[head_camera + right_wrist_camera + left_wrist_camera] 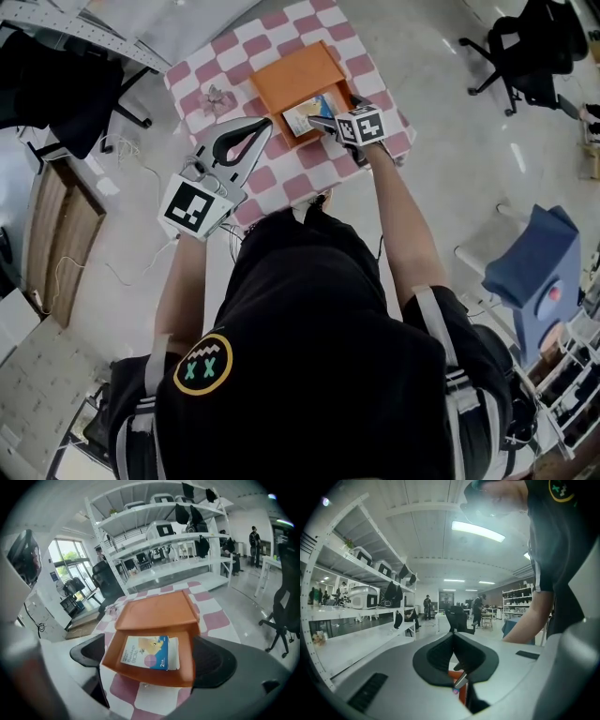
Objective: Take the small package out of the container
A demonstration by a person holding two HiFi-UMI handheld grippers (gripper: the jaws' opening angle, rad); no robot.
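Just ahead of the wide-open right gripper, an orange plastic tray; we judge its flat white-and-blue package light, stiff: pinch opposite edges.

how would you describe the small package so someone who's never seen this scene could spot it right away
Find the pink-and-white checked tablecloth; on it sits an orange container, opened out into two flat halves. The small package lies flat in the half nearer the person. It is a white and blue printed packet, the only thing inside, and it stands out against the plain orange.
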